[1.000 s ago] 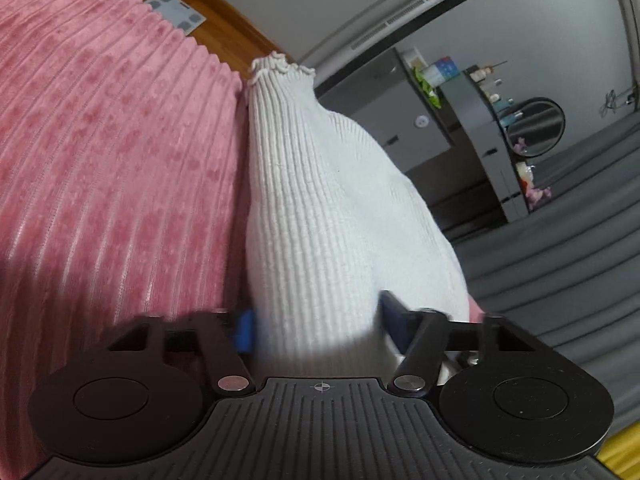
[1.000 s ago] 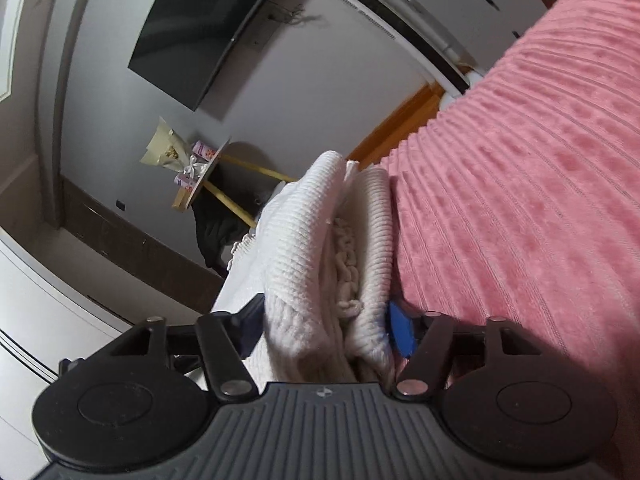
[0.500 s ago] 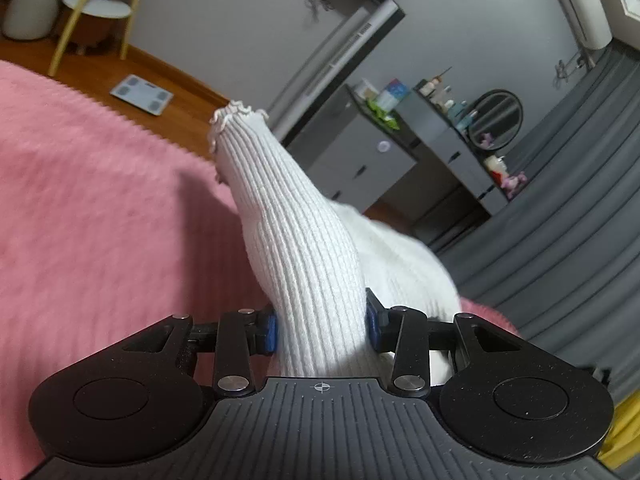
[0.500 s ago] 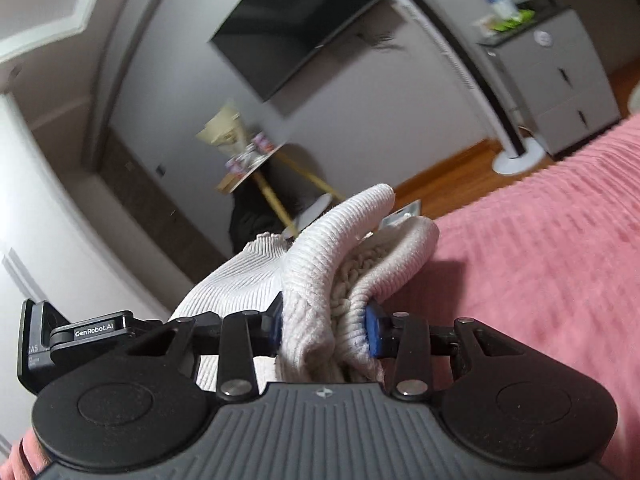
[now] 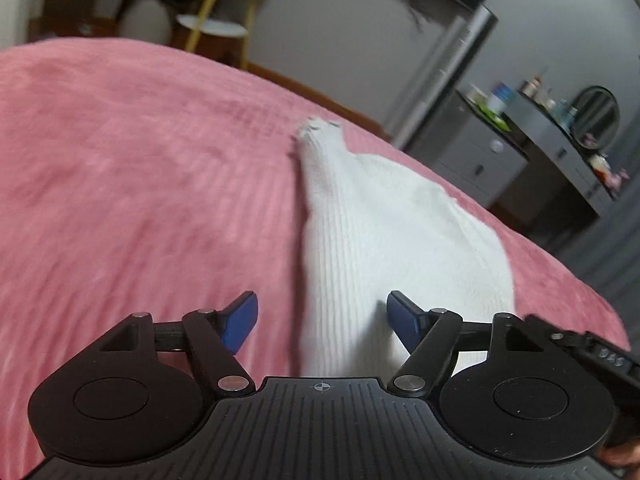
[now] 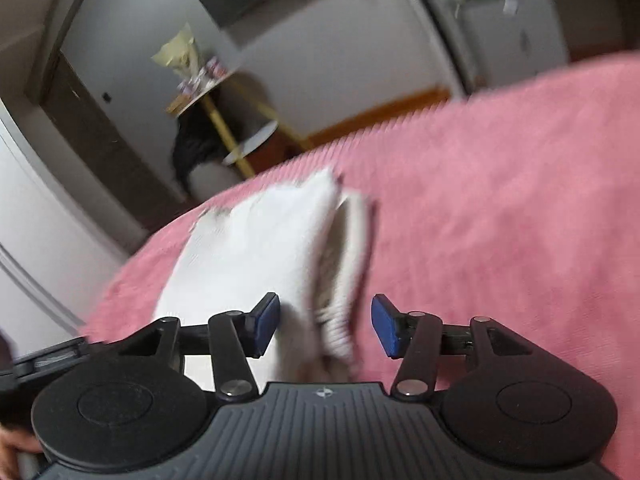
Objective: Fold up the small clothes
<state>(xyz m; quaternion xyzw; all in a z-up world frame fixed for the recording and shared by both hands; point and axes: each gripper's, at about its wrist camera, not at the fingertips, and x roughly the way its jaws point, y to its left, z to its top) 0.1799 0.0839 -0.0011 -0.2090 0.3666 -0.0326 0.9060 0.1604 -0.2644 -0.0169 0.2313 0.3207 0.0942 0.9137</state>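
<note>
A small white ribbed knit garment (image 5: pixel 372 224) lies on the pink bedspread (image 5: pixel 140 184), its frilled cuff pointing away. My left gripper (image 5: pixel 322 320) is open, its blue pads either side of the garment's near edge without gripping it. In the right wrist view the same garment (image 6: pixel 264 248) lies folded over, layers showing at its right edge. My right gripper (image 6: pixel 326 330) is open just above the near end of the cloth. Both views are motion-blurred.
The pink bedspread (image 6: pixel 500 200) fills most of both views. Beyond the bed are a yellow-legged side table (image 5: pixel 216 32), grey drawers with a round mirror (image 5: pixel 596 116), a wall-mounted screen and wooden floor. The other gripper's body (image 5: pixel 592 352) shows at the right edge.
Both grippers were shut on the lifted garment half a second ago. Now both have opened and the garment lies flat on the bedspread.
</note>
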